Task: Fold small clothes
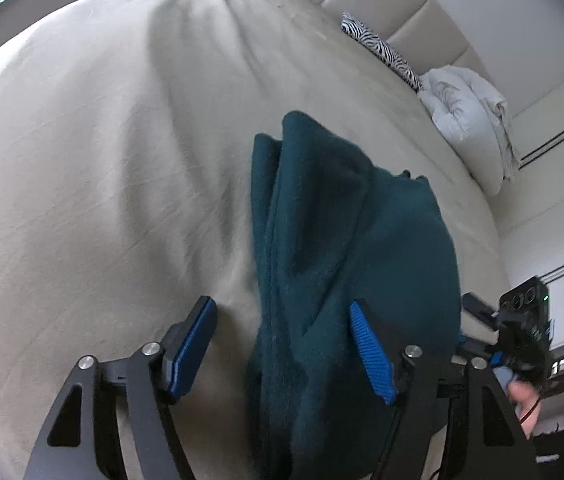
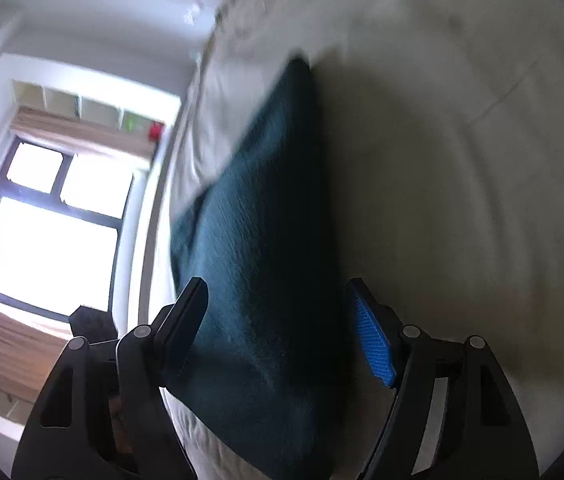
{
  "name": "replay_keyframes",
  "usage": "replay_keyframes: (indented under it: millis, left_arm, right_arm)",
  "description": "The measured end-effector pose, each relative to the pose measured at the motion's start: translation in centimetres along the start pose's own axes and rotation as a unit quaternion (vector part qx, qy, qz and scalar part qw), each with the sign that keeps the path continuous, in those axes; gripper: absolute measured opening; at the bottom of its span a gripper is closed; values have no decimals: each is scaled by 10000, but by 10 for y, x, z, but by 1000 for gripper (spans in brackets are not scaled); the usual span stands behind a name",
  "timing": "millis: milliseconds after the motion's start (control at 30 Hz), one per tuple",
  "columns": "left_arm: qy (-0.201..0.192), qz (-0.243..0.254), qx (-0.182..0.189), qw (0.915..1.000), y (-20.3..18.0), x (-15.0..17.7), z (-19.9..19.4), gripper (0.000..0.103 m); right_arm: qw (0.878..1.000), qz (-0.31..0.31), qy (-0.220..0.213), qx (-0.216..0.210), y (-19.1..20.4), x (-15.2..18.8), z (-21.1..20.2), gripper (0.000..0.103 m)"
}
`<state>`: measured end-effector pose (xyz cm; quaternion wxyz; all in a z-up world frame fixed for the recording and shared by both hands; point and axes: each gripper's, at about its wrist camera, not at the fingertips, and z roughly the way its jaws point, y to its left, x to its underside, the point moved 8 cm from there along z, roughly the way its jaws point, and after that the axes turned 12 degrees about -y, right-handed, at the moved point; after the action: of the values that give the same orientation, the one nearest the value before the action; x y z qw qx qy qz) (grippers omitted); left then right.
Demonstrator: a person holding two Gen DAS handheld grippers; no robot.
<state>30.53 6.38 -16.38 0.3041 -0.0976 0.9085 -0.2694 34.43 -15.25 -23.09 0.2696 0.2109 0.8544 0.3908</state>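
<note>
A dark teal knitted garment [image 1: 321,240] lies bunched in long folds on the beige bed sheet [image 1: 82,160]. My left gripper [image 1: 282,344] stands open over its near end; the cloth lies between the blue pads [image 1: 369,348] without being pinched. In the right wrist view the same garment [image 2: 258,240] runs away from me as a blurred band. My right gripper [image 2: 278,328] is open astride it, both fingers standing clear of the cloth. The right gripper's black body [image 1: 521,328] and a hand show at the lower right of the left wrist view.
A zebra-print cushion [image 1: 381,52] and a bundled white duvet [image 1: 469,116] lie by the padded headboard [image 1: 381,4]. The bed's edge runs beside the garment [image 2: 186,128], with a window [image 2: 50,232] and shelves beyond it.
</note>
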Motion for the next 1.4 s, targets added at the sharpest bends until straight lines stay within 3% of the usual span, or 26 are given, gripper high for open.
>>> replay_keyframes:
  millis: [133,167,233,333,500,633,933,1133,1300,1333,1367,1400]
  left_arm:
    - [197,-250,119,9994,-4,-6,12,72]
    - [256,-234,111,9993,-6,-8,15,68]
    - [451,-121,77,9989,-11,-7,24,48]
    - [542,-238,80,9982,-10,-7,30,40]
    - [556,-127,52,9984,-19,-8,31,27]
    - [383,55,65,9992,-37,-7,10,25]
    - [57,666,509,9965,-98,31,-89,25]
    - [181,1002,636,9928,-115,93,-113,26]
    - [756,849,280,9931,-81,152,-69,28]
    - [821,778,181,9934,-69,162,-57,32]
    - [795,672,286,9942,-66,165,-53,33]
    - [696,505,441,9953,-62,166,-52,35]
  right_arm:
    - [9999,-1,70,-98,9,-1,12,71]
    - [9999,-4,96,-84,10,-2,15,69]
    - [9997,-167,171,59,12,-1,17,59]
    - [9990,-349,213,191,13,-2,19,48]
    - [9935,-974,42,596,24,1,2,39]
    - [9862,-1451,-215,764,50,2,-18,35]
    - [9839,-1683,-460,389,94,51,-130,34]
    - [9864,-1528,-501,329,71,104,-199,34]
    - [9929,-1060,-207,502,7,147,-213,35]
    - [9939,-882,-67,653,-16,155,-207,35]
    - [9943,-736,-42,764,-35,160,-203,37]
    - [9967,-532,-93,599,-49,163,-202,41]
